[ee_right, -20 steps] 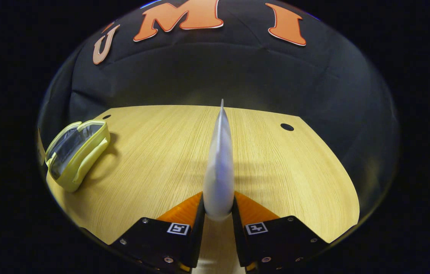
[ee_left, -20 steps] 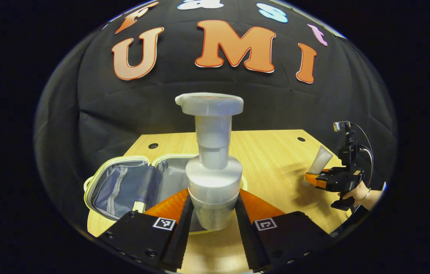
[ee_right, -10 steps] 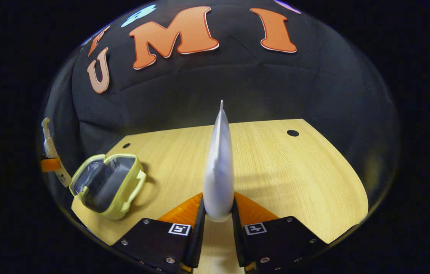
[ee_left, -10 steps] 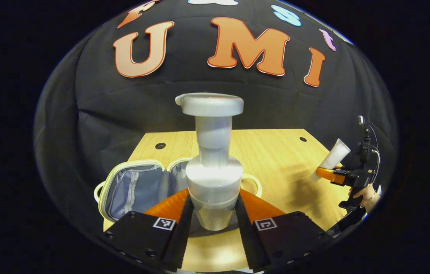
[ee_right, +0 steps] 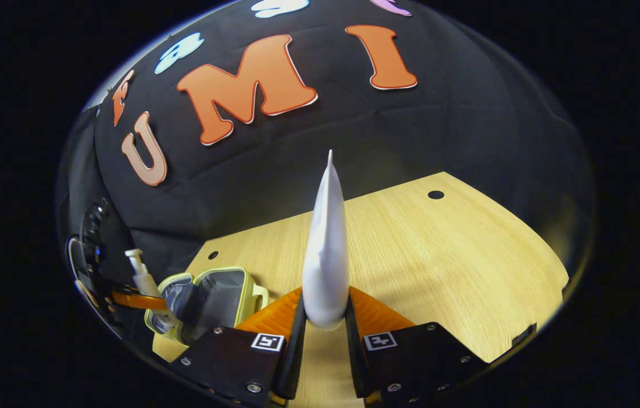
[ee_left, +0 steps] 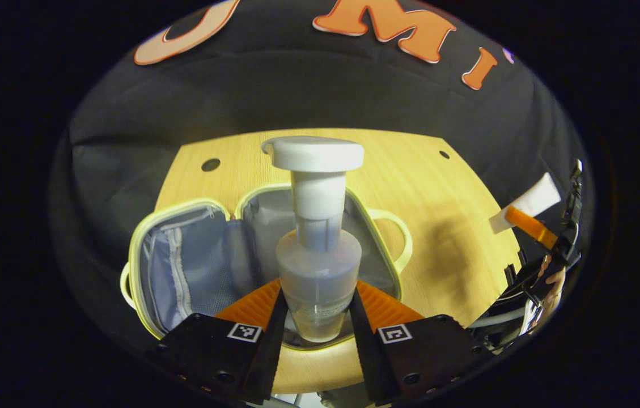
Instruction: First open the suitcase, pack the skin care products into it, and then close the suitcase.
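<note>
Suitcase [ee_left: 183, 266]: lies open on the table [ee_left: 444, 249], just beyond my left gripper [ee_left: 314, 331]. Pump bottle [ee_left: 317, 238]: upright, clamped by my left gripper's fingers, over the open case. Tube [ee_right: 325, 255]: pinched between my right gripper's [ee_right: 324, 340] fingers, apparently clear of the table, case off to its left.
</note>
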